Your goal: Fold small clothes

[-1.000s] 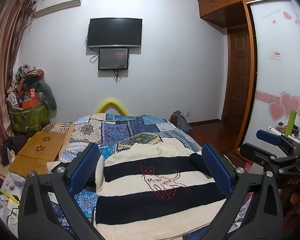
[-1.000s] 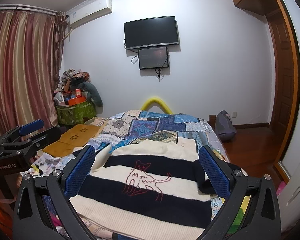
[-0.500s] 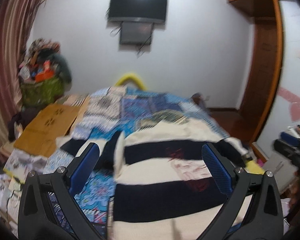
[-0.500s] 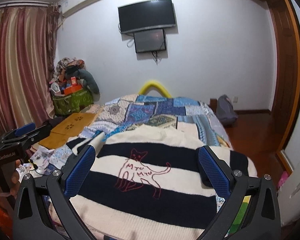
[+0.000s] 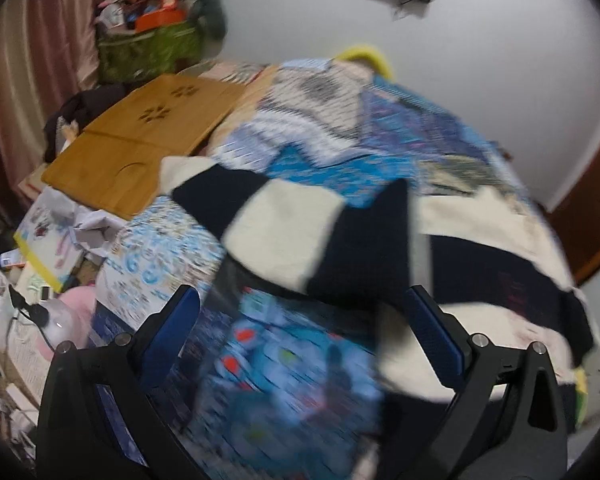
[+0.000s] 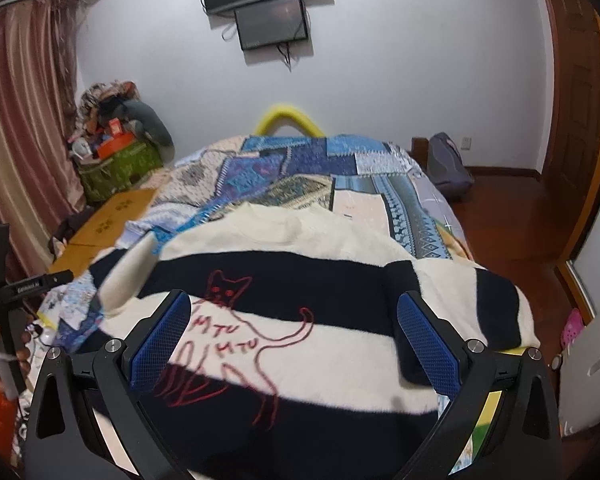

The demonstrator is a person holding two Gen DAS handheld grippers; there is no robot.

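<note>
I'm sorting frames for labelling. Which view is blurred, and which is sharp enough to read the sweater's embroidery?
Left wrist view: heavy motion blur smears the sweater and quilt. Right wrist view: sharp; the red cat embroidery reads clearly, with only fisheye bending at the edges.

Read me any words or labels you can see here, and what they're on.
"MTU" and again "MTU": red stitching inside the cat outline on the striped sweater.
White label on the left claw seen in the right wrist view: too small to read.
Left wrist view: too blurred for any text.
</note>
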